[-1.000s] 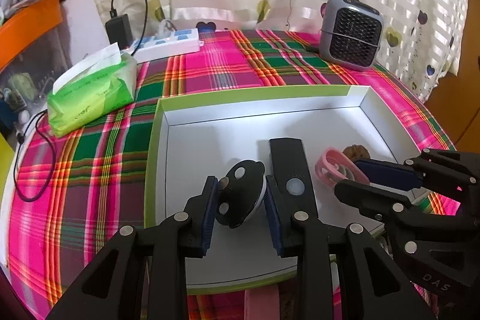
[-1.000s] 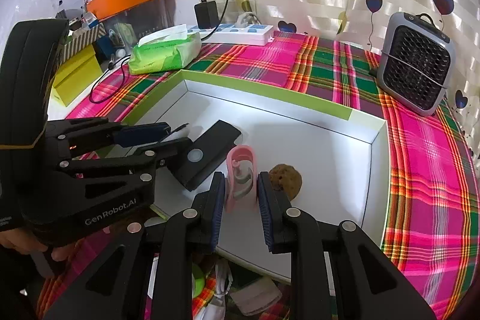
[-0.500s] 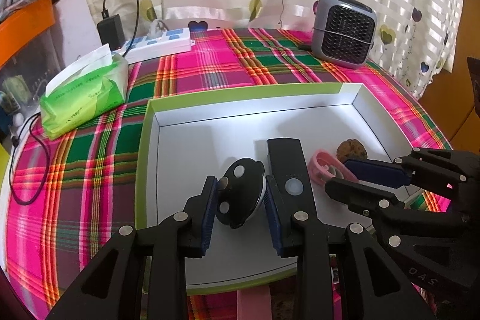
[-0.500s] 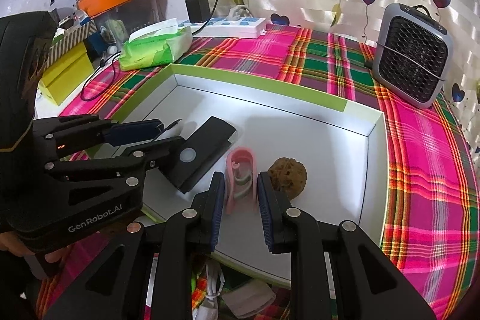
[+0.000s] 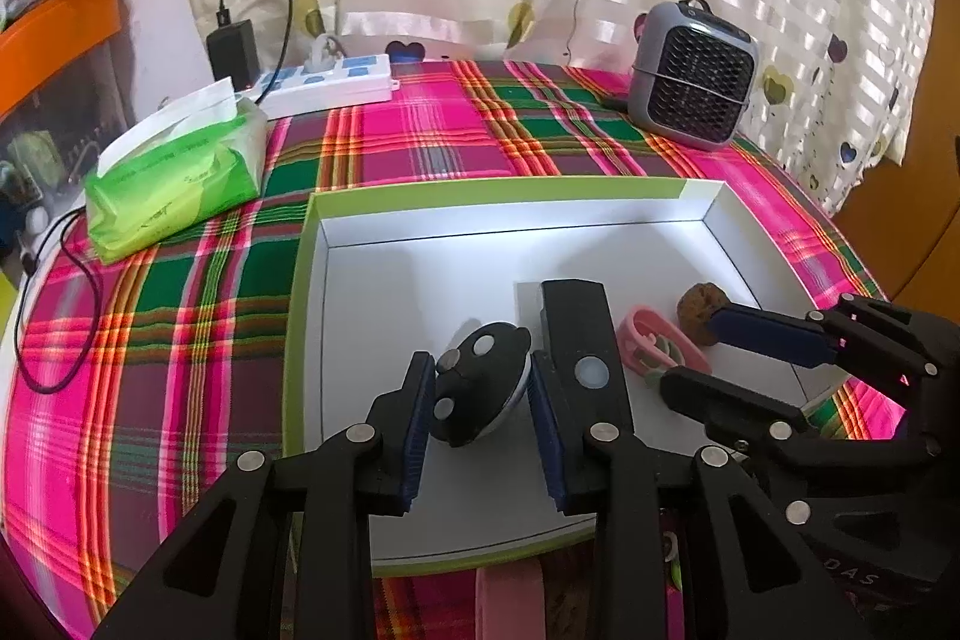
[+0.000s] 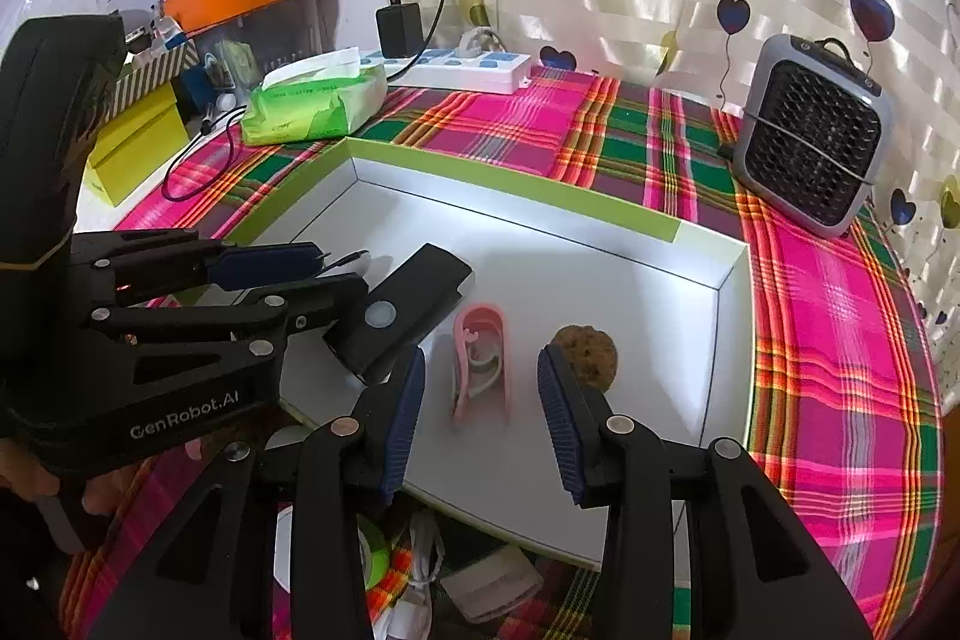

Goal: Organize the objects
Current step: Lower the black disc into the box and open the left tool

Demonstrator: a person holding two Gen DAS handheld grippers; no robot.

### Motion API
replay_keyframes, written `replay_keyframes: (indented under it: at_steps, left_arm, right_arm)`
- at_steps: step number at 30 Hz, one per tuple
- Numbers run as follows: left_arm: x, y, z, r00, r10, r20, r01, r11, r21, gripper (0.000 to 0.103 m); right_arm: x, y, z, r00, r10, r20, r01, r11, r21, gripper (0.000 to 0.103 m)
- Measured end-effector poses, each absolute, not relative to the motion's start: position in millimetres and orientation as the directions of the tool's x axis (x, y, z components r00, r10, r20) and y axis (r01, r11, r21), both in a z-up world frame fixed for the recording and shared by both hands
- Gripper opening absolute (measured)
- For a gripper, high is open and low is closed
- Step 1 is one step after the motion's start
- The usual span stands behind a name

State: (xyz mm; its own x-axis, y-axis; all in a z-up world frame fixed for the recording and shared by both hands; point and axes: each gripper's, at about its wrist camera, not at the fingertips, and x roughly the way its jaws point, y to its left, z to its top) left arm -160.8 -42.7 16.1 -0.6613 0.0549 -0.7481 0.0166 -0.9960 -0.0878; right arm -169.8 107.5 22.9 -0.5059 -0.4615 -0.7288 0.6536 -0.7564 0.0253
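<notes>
A white tray with a green rim [image 5: 420,193] [image 6: 510,181] lies on the plaid table. In it are a black bar-shaped device [image 5: 579,334] [image 6: 408,310], a pink clip-like object [image 5: 651,349] [image 6: 480,364] and a brown ball [image 5: 699,301] [image 6: 591,346]. My left gripper [image 5: 480,400] is shut on a round black and white object [image 5: 480,391] over the tray's near part. My right gripper [image 6: 480,388] is open around the pink object, which lies on the tray floor, both pads apart from it.
A green tissue pack [image 5: 174,172] [image 6: 312,103], a white power strip [image 5: 330,79] and a grey fan heater [image 5: 693,97] [image 6: 813,154] stand beyond the tray. Yellow boxes [image 6: 138,142] sit at the left edge. Loose items [image 6: 480,580] lie below the tray's near rim.
My right gripper has opened and let go of the pink object, which now lies in the tray. My left gripper still holds the round object.
</notes>
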Motion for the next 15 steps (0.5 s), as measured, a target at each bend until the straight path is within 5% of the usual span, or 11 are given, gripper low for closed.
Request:
replay_keyframes:
  at_steps: [15]
  left_arm:
    - [-143.8, -42.6, 31.5, -0.695, 0.052, -0.717, 0.026, -0.995, -0.098, 0.030]
  right_arm:
    - [-148.6, 109.4, 38.8, -0.541, -0.475, -0.694, 0.667, -0.745, -0.010, 0.041]
